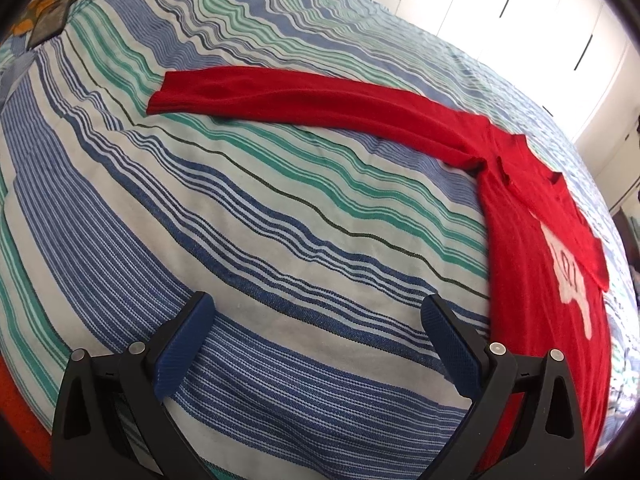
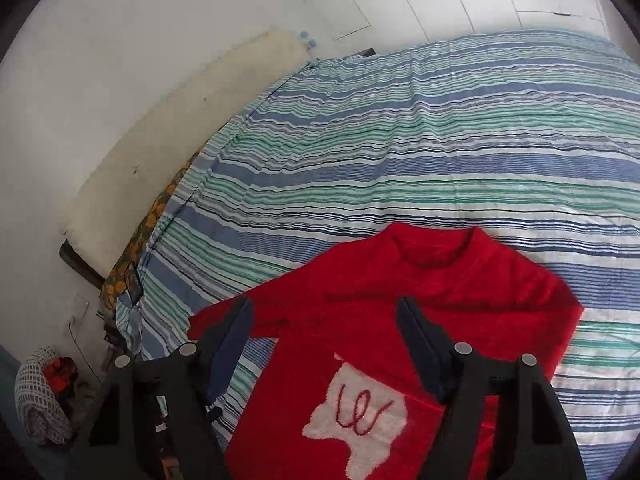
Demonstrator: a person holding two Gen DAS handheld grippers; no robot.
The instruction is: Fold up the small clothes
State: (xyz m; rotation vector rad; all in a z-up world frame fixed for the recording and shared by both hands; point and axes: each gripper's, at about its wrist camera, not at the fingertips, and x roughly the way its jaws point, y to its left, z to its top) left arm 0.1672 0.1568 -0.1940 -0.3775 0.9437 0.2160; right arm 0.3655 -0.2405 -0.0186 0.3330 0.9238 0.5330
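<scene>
On the bed, over a striped sheet, a red sweater lies flat with its front up, the neck hole away from the right camera and a white patch with a red scribble showing on the chest. Laid out like this, its outline is easy to read before any fold is made. One sleeve stretches straight out across the sheet, well clear of the body, which leaves its cuff free to be picked up and carried inward. The other sleeve appears already turned in over the chest, its edge crossing just above the patch, though the blur makes that uncertain.

The left gripper hangs above bare sheet beside the sweater's hem side, its jaws spread wide with nothing between them; it touches no cloth. From there the outstretched sleeve lies ahead of it, likely its next target. The right gripper hovers over the chest, jaws apart and empty too, the sweater seen between its fingers but below them, not pinched.

Beyond the bed's far side a pale cushion leans on the wall.
</scene>
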